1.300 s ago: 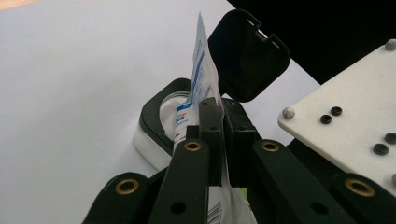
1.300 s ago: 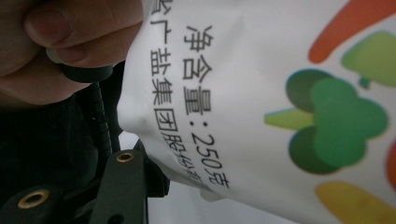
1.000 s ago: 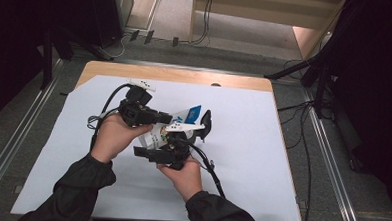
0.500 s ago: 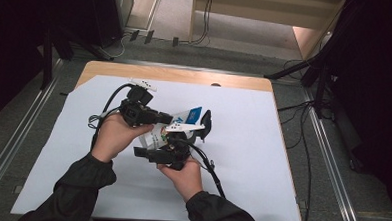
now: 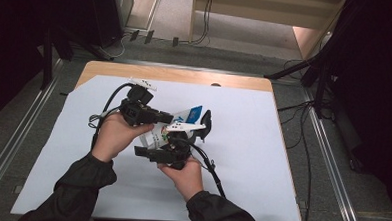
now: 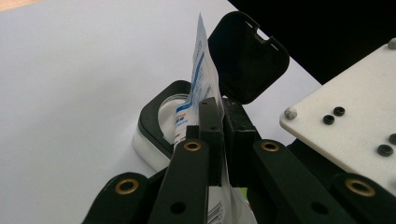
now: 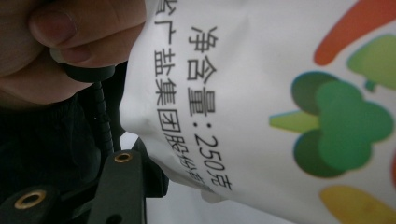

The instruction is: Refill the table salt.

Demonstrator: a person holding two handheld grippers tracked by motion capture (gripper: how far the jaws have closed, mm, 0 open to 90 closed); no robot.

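You held a white plastic pouch (image 5: 169,131) printed with blue and green marks above the middle of the pale blue sheet (image 5: 262,158) covering the wooden table (image 5: 185,75). Your left gripper (image 6: 219,135) had its jaws pinched tight on the pouch's thin top edge. Your right gripper (image 5: 175,147) sat against the pouch's lower body, jaws about half spread; whether they pressed the pouch could not be told. Just beyond the pouch stood a small white container with a black rim (image 6: 156,126), its black hinged lid (image 6: 245,56) flipped up open.
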